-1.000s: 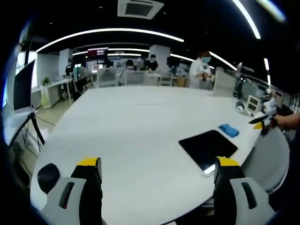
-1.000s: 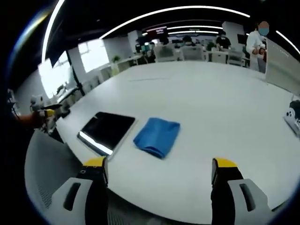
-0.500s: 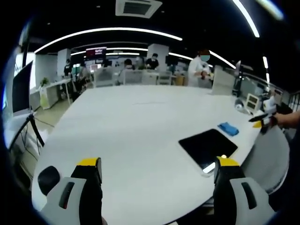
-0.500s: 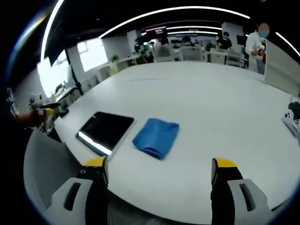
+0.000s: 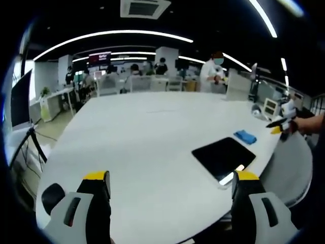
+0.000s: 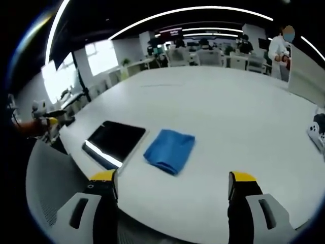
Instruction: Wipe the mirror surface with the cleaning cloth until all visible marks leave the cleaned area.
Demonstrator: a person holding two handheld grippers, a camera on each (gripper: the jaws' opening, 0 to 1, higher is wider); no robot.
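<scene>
1. Lying flat near the table's curved edge, the mirror is a dark rectangular panel with a bright reflected strip along its near edge; in the left gripper view the mirror sits toward the right side of the tabletop.
2. The cleaning cloth is blue, folded, and rests just beside the mirror without touching it; in the left gripper view the cleaning cloth lies beyond the mirror.
3. No brand, label or writing on the mirror or cloth is legible. A lit sign at the back of the room is too blurred to read.
4. The right gripper hangs short of the table edge with its yellow-tipped jaws spread wide and nothing between them.
5. The left gripper is likewise spread wide and empty, above the near edge of the table.
6. Compared with the frames half a second before, mirror and cloth lie in the same arrangement; only the views have shifted slightly.
7. The table is large, white and rounded.
8. The room is an open office with curved ceiling light strips, a ceiling vent, desks, and people at the far side.
</scene>
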